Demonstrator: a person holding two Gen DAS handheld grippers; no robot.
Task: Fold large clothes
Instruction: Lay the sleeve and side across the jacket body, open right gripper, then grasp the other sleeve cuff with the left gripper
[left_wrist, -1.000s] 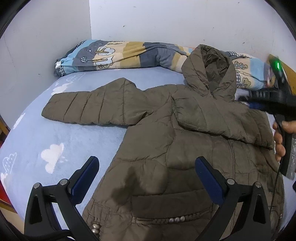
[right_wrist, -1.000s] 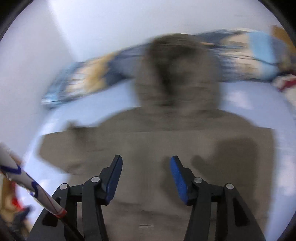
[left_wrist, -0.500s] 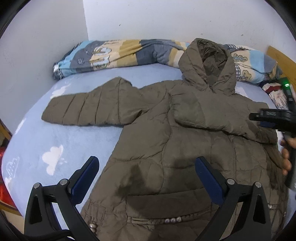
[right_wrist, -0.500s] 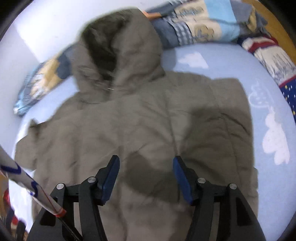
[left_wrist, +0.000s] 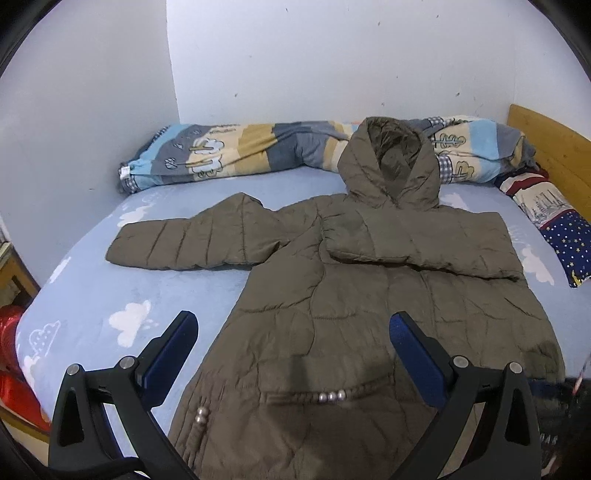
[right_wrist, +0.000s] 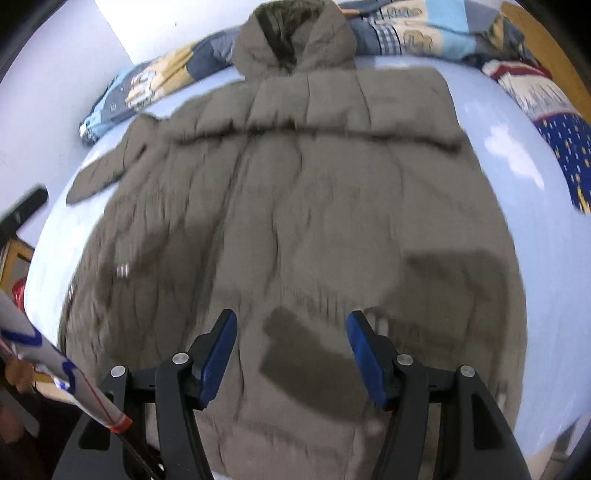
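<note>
An olive-brown padded jacket (left_wrist: 369, 295) lies face up on the light blue bed sheet (left_wrist: 122, 295). Its hood (left_wrist: 391, 162) rests against the rolled quilt. One sleeve (left_wrist: 192, 240) stretches out to the left, and the other sleeve (left_wrist: 417, 240) is folded across the chest. My left gripper (left_wrist: 291, 350) hovers open above the jacket's lower left part, near a beaded pocket, holding nothing. In the blurred right wrist view, my right gripper (right_wrist: 291, 343) stands open above the lower half of the jacket (right_wrist: 314, 184), clear of the fabric.
A striped rolled quilt (left_wrist: 240, 151) lines the back wall. A starry pillow (left_wrist: 565, 236) and a wooden headboard (left_wrist: 554, 147) are at the right. Something red (left_wrist: 14, 350) sits off the bed's left edge. A white stick (right_wrist: 55, 373) crosses the lower left.
The right gripper and hand have left the left wrist view. The right view drew back from the hood to the jacket's lower half, its jaws wider. The left view pulled back and up.
</note>
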